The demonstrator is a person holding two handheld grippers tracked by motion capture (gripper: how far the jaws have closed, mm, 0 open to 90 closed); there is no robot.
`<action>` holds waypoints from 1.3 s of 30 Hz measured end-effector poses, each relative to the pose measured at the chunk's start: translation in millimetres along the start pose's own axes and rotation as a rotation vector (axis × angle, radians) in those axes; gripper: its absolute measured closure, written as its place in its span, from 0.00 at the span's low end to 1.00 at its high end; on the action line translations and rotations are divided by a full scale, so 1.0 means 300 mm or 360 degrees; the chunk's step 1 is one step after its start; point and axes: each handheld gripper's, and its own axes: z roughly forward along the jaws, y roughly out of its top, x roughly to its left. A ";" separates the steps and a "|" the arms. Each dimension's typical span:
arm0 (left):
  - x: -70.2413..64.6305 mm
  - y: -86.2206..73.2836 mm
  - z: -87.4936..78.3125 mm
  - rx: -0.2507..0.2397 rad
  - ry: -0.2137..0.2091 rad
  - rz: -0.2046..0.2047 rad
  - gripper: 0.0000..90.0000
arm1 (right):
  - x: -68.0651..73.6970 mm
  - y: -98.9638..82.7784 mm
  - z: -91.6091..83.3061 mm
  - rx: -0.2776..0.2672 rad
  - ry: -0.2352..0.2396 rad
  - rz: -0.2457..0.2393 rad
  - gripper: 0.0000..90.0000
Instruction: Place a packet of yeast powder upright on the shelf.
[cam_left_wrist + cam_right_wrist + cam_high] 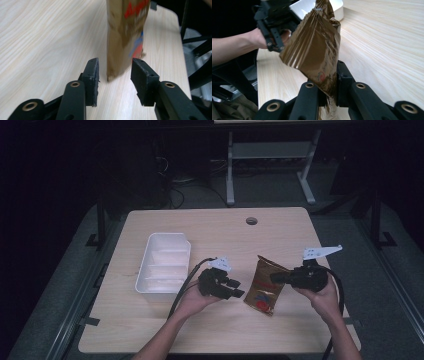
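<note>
Jaws of the right gripper (327, 82) clamp the brown snack bag (317, 50); left gripper (115, 75) released; white tray (165, 262) holds nothing.

Your workpiece, one glossy brown foil snack bag (265, 287) with red and blue print, crinkled, crimped top edge, standing tilted, bottom corner on the light wood table (200, 330), right of centre, near your edge.
</note>
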 end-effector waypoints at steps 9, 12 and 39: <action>-0.077 -0.056 -0.043 0.0033 0.0033 0.0087 0.57 | -0.009 0.041 -0.033 -0.0009 -0.0106 0.0026 0.92; -0.098 -0.070 -0.057 0.0039 0.0036 0.0113 0.53 | -0.012 0.068 -0.027 0.0014 -0.0123 0.0024 0.92; -0.210 -0.197 -0.152 0.0036 0.0079 0.0201 0.29 | -0.008 0.283 0.104 0.0023 -0.0024 -0.0010 0.93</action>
